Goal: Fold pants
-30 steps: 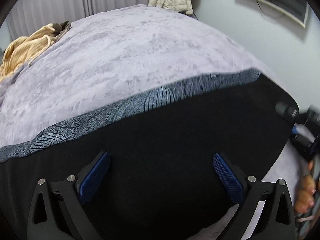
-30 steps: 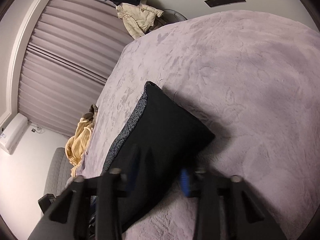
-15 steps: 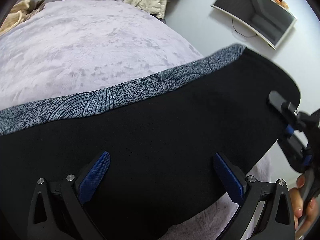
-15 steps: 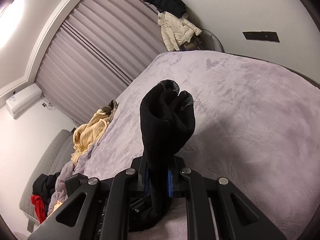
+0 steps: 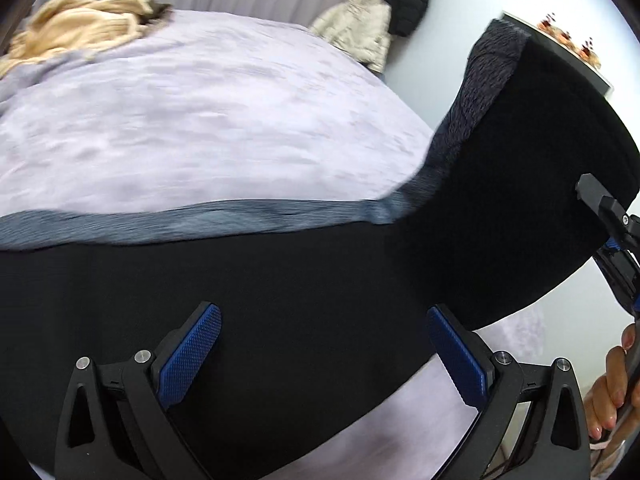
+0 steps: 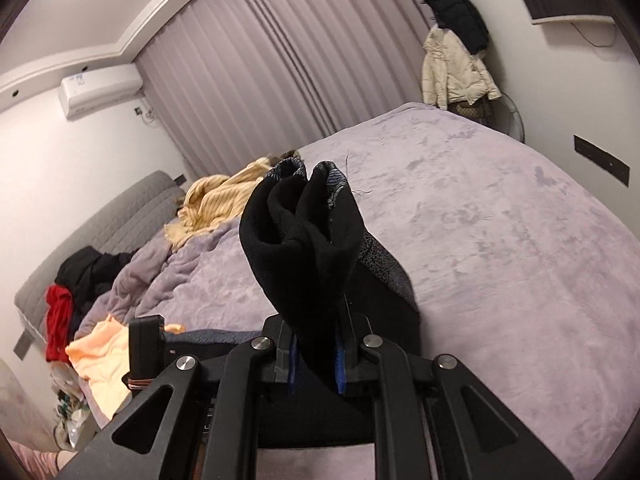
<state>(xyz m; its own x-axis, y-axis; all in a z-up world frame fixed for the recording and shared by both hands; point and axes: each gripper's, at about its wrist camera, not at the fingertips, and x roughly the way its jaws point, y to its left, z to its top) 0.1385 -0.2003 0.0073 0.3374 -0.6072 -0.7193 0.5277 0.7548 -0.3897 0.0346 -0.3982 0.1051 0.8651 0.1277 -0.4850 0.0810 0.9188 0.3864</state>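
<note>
Black pants (image 5: 304,280) with a grey patterned band (image 5: 224,220) lie across the lilac bed (image 5: 208,120). My left gripper (image 5: 324,356) hovers open over them, its blue pads (image 5: 192,356) wide apart and the black cloth spread beneath. The right end of the pants (image 5: 536,152) stands lifted off the bed, held at the picture's right edge by my right gripper (image 5: 612,220), with a hand (image 5: 612,380) below it. In the right wrist view my right gripper (image 6: 316,360) is shut on a bunched black fold of the pants (image 6: 300,232) that sticks up between the fingers.
A cream-yellow garment (image 6: 216,200) lies crumpled at the far side of the bed (image 6: 500,240). Red and black clothes (image 6: 60,316) and an orange garment (image 6: 104,356) sit at the left by a grey headboard. Jackets (image 6: 452,68) hang on the far wall beside the curtain.
My right gripper has shut on the pants' end, rolled upright and raised it off the bed. The left gripper has shifted sideways over the pants and stays open.
</note>
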